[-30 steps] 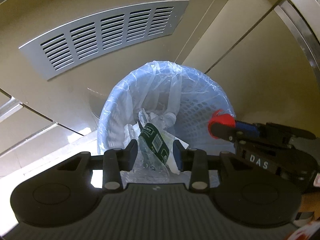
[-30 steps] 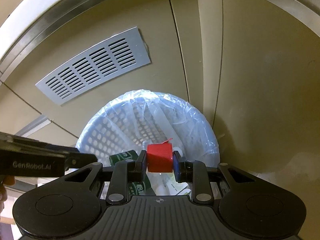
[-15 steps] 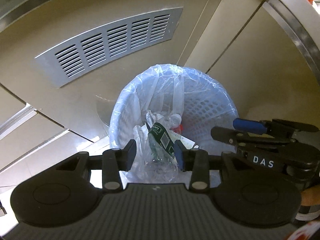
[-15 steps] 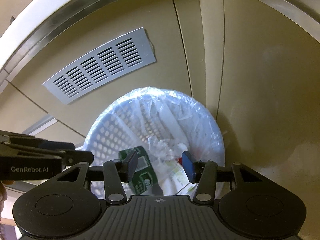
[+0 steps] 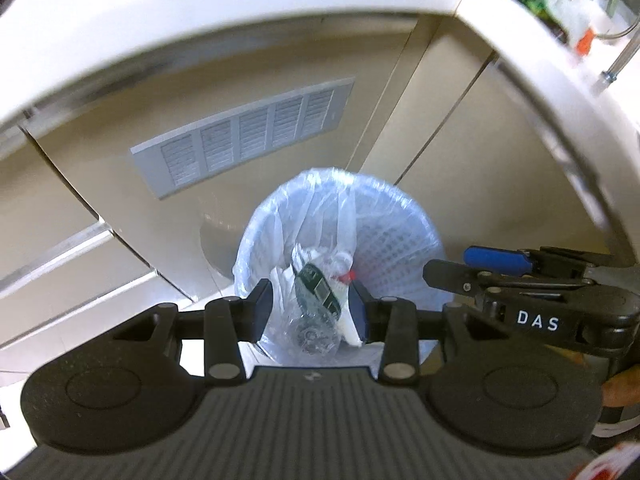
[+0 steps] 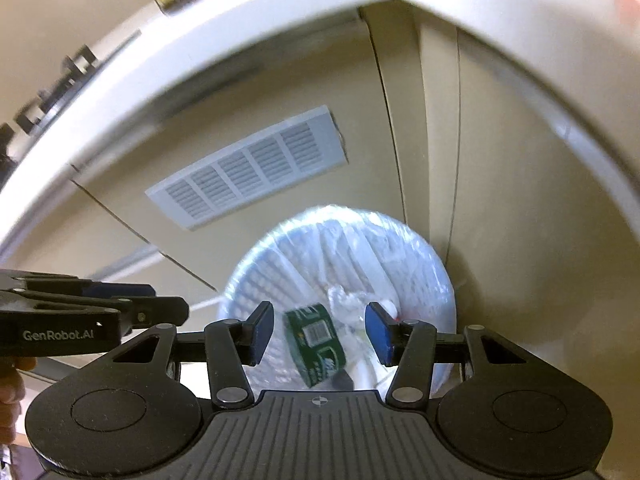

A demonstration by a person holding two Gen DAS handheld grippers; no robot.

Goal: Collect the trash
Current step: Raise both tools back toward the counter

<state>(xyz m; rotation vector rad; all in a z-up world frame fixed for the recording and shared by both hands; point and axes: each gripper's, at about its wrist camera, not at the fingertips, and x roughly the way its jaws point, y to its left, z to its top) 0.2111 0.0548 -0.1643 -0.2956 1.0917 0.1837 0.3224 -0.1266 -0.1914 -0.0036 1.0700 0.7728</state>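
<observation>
A white mesh trash basket (image 5: 400, 248) lined with a clear plastic bag stands on the floor against the cabinets; it also shows in the right wrist view (image 6: 280, 272). Inside lie a crushed clear bottle with a green label (image 5: 318, 286) (image 6: 316, 344), white paper scraps and a red cap (image 5: 347, 276). My left gripper (image 5: 311, 308) is open and empty above the basket. My right gripper (image 6: 320, 330) is open and empty above it too. Each gripper shows in the other's view, the right one (image 5: 500, 276) and the left one (image 6: 100, 308).
Beige cabinet doors with a grey vent grille (image 5: 244, 132) (image 6: 248, 168) stand behind the basket. A white countertop edge (image 5: 240, 20) (image 6: 200, 52) curves overhead, with bottles and jars on it. A cabinet corner (image 6: 400, 160) is right of the basket.
My right gripper opened and let go of the red cap, which dropped into the basket. Both grippers have risen away from the basket, so the countertop now shows.
</observation>
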